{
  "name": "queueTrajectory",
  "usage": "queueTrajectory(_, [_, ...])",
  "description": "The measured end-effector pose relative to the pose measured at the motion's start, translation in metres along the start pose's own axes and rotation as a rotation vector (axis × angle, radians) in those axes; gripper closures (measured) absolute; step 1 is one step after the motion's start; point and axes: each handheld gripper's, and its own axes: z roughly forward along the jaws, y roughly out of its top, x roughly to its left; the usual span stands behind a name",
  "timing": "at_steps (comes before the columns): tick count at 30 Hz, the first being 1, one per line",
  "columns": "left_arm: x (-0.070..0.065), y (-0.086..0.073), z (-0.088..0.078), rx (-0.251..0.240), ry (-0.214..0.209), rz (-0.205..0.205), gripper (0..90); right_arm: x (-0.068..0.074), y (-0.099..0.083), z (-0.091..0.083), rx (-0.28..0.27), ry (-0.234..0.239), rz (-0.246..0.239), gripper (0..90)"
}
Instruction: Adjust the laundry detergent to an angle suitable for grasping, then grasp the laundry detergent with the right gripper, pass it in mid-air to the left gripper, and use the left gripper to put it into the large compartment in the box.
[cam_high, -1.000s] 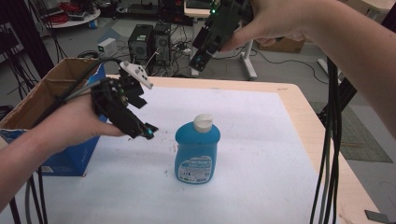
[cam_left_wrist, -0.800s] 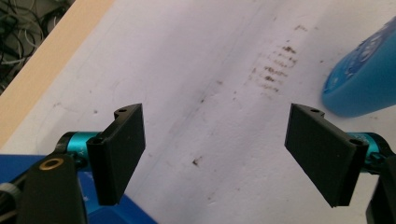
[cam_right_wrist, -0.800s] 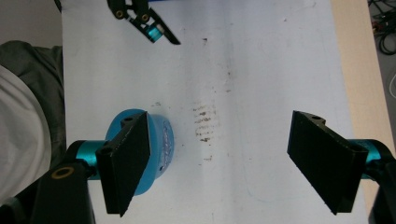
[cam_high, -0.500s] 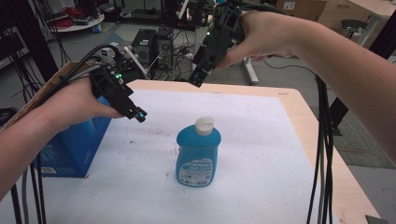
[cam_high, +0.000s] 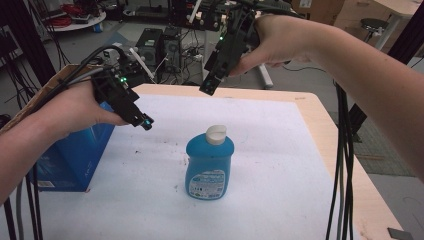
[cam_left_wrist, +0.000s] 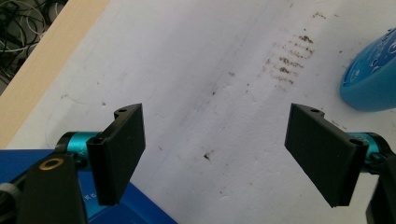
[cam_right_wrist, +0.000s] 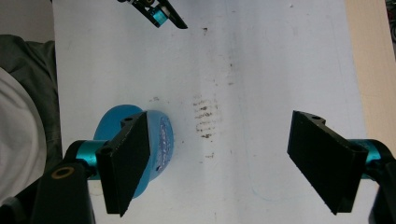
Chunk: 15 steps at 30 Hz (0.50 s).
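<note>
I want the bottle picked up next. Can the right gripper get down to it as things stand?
Probably yes: the right gripper hangs open above the blue bottle, and nothing lies between them.

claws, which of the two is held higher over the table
The right claw, raised over the table's far edge, above the blue bottle. The left claw hangs lower, by the blue box. Both are open.

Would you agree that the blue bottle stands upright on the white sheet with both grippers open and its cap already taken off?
Not quite: the cap is on the bottle, as the high view shows. The rest holds: the bottle stands upright on the white sheet, and the left gripper and right gripper are both open, holding nothing.
</note>
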Motion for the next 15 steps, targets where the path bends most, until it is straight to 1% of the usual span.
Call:
queueTrajectory(2, [0.0, 0.0, 0.0, 0.0, 0.001, -0.001, 20.4, 0.0, 0.0, -0.001, -0.005, 0.002, -0.001, 20.8])
queueTrajectory(3, [-0.001, 0.0, 0.001, -0.006, -0.003, -0.008, 20.4, 0.0, 0.0, -0.001, -0.007, 0.001, 0.0, 20.8])
queueTrajectory(6, [-0.001, 0.001, 0.001, 0.004, -0.005, 0.009, 20.4, 0.0, -0.001, -0.002, -0.01, -0.003, 0.003, 20.8])
queueTrajectory(8, [-0.002, 0.001, -0.001, -0.006, -0.008, 0.011, 20.5, 0.0, -0.003, -0.004, -0.01, -0.004, 0.001, 20.8])
queueTrajectory(9, [-0.003, 0.001, -0.001, -0.013, -0.009, 0.004, 20.4, 0.001, -0.004, -0.005, -0.012, -0.004, 0.006, 20.8])
queueTrajectory(12, [-0.003, 0.002, -0.001, -0.004, -0.014, 0.022, 20.4, 0.002, -0.006, -0.009, -0.023, -0.01, 0.005, 20.8])
queueTrajectory(14, [-0.003, 0.002, -0.001, -0.004, -0.019, 0.022, 20.4, 0.002, -0.007, -0.011, -0.026, -0.012, 0.006, 20.8])
queueTrajectory(15, [-0.004, 0.001, 0.0, -0.021, -0.022, 0.002, 20.4, 0.002, -0.007, -0.011, -0.026, -0.012, 0.006, 20.8])
